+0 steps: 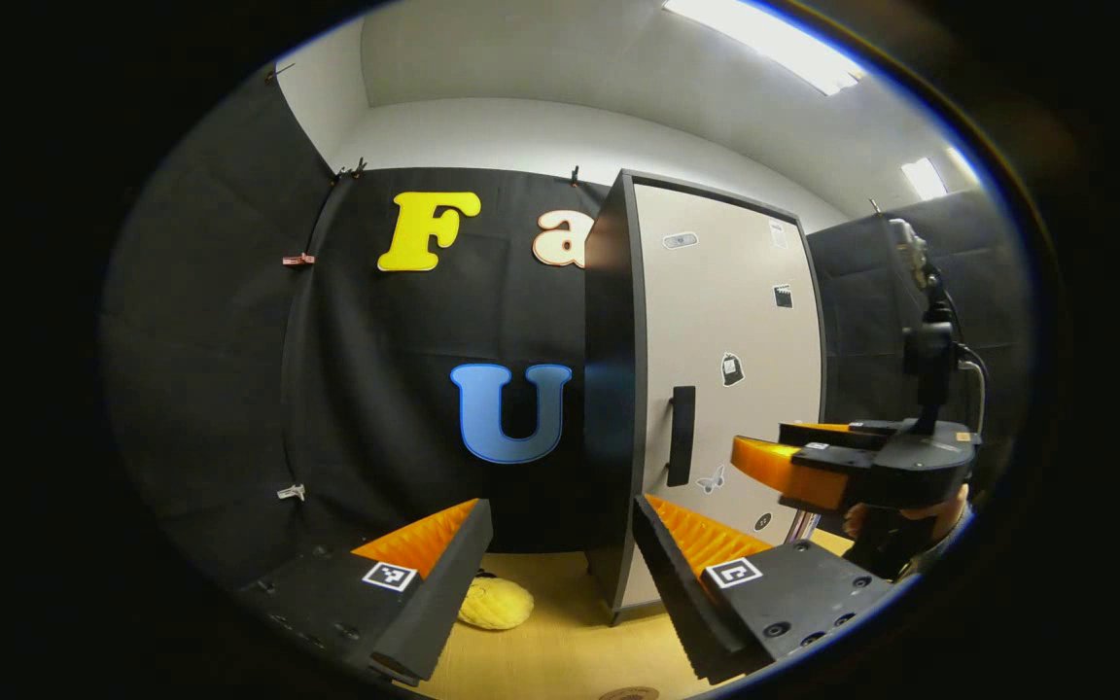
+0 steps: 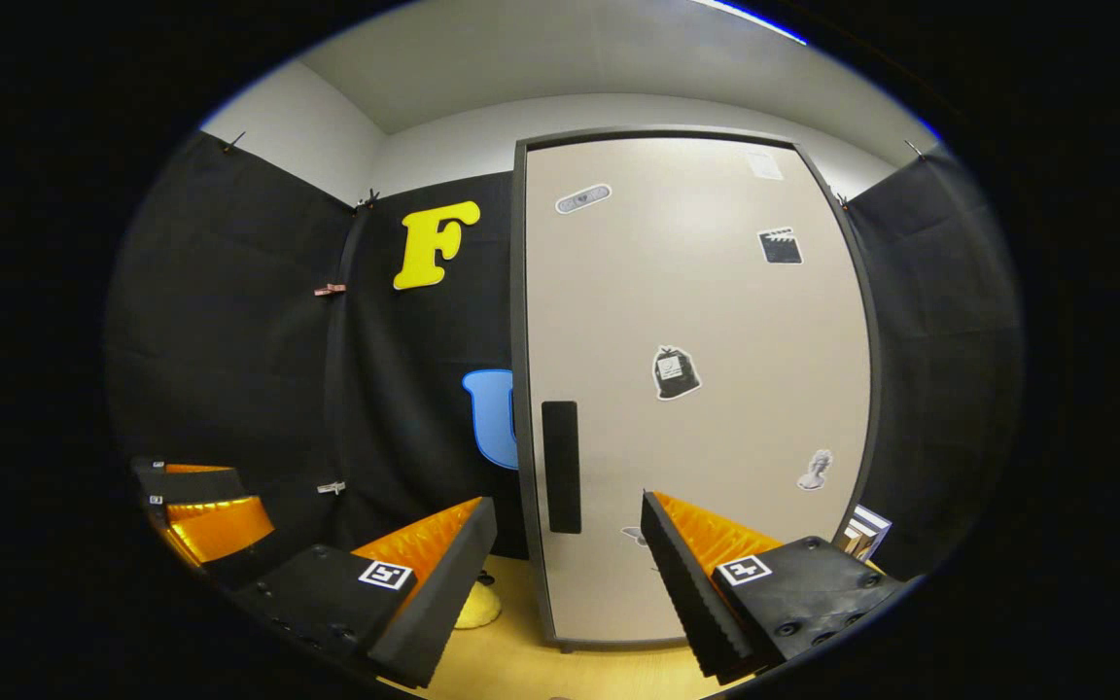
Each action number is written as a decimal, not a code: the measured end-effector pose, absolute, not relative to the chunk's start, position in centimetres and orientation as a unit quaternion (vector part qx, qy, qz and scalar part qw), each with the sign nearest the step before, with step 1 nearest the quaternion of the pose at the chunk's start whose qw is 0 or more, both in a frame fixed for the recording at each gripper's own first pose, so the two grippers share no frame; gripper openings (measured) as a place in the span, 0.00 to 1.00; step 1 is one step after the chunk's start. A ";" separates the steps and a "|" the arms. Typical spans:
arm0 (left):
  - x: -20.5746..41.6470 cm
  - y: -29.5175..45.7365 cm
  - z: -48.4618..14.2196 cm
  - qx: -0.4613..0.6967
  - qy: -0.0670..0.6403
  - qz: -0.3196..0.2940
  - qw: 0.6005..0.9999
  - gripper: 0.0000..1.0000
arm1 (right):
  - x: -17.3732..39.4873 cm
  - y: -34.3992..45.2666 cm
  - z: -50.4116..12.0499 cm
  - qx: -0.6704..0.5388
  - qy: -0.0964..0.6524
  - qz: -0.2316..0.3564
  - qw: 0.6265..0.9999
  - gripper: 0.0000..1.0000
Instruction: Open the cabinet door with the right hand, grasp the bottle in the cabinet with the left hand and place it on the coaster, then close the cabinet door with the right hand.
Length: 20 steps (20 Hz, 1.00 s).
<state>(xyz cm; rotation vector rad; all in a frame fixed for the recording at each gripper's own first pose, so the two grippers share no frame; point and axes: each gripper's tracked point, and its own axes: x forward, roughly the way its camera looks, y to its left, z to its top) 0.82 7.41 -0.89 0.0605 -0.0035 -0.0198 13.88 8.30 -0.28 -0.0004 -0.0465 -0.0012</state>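
The cabinet (image 2: 696, 389) is the reference for all positions: it stands upright on the yellow table (image 2: 521, 661), and its door (image 2: 716, 321) sits flush in the frame, closed, so the bottle is judged to be inside and cannot be seen. The step in hand is judged to be opening the door with the right gripper (image 2: 565, 564), whose fingers are spread wide and empty, facing the door front. The dark vertical handle (image 2: 561, 467) sits near the door's left edge, low down. To do this step well, bring the spread fingers either side of the handle, close squarely on it, then pull along the arc of the hinge (judged to be on the far edge from the handle), keeping the cabinet from sliding. The left gripper (image 1: 560, 574), fingers also spread and empty, waits off the cabinet's left corner. The left gripper view adds the cabinet's dark side panel (image 1: 613, 389) and a yellow textured object (image 1: 495, 603) left of the base, possibly the coaster; the right gripper view adds a stack of books (image 2: 868, 530) at the cabinet's right.
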 end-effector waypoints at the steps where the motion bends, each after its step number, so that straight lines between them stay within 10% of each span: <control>1: 1.0 7.9 -1.1 0.028 0.000 -0.009 1.000 0.92 | 14.8 8.5 -0.4 -0.001 -0.022 -0.006 1.000 0.98; 14: 2.9 13.1 -1.8 0.001 0.010 0.030 0.999 0.92 | 24.4 8.3 -3.0 -0.027 -0.015 -0.055 0.998 0.90; 20: 2.8 14.3 -2.3 -0.007 0.016 0.043 0.999 0.92 | 25.9 7.5 -3.4 -0.041 -0.019 -0.087 0.995 0.57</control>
